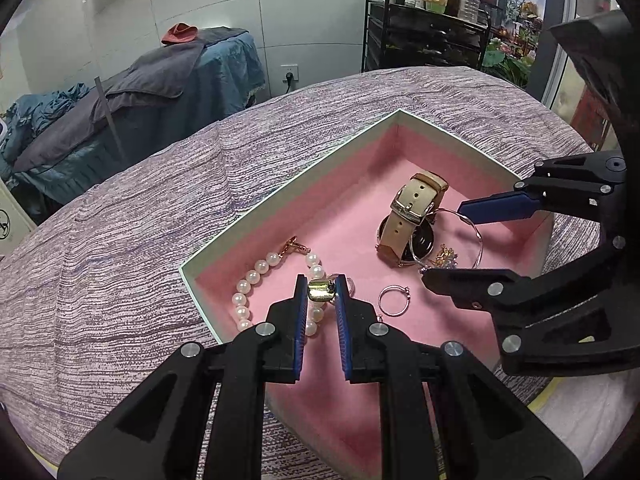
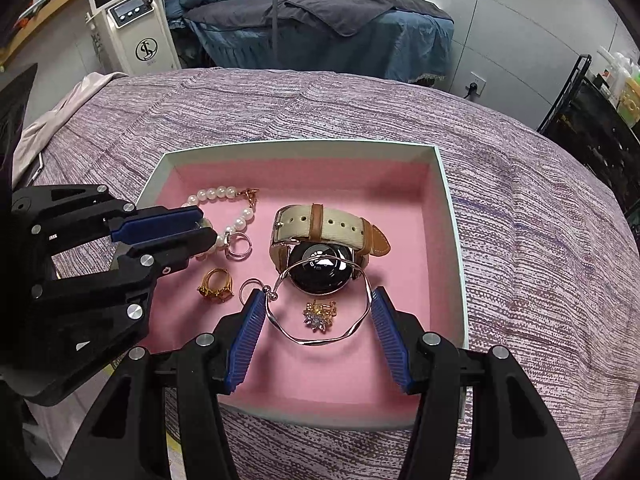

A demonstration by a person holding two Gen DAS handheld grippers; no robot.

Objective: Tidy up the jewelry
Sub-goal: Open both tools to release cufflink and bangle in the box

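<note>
An open box point(image 2: 300, 146) lined in pink sits on the cloth. On its floor lie a pearl bracelet point(image 2: 224, 194), a tan-strapped watch point(image 2: 320, 236), a gold ring point(image 2: 216, 286), a thin hoop ring point(image 1: 394, 300), a stone-set silver ring point(image 2: 240, 246) and a flower-shaped sparkly piece point(image 2: 320, 314). Over the pearl bracelet point(image 1: 256, 276), my left gripper point(image 1: 320, 284) is shut on a small gold-coloured piece point(image 1: 320, 291). My right gripper point(image 2: 318, 294) has its pads pressed on both sides of a silver bangle point(image 2: 324, 340), which leans over the watch face.
A purple striped cloth point(image 1: 140, 240) covers the table under the box. Behind stand a treatment bed with blue and grey covers point(image 2: 340, 20), a white machine point(image 2: 132, 28) and a black trolley with bottles point(image 1: 428, 28). The two grippers hang close together over the box.
</note>
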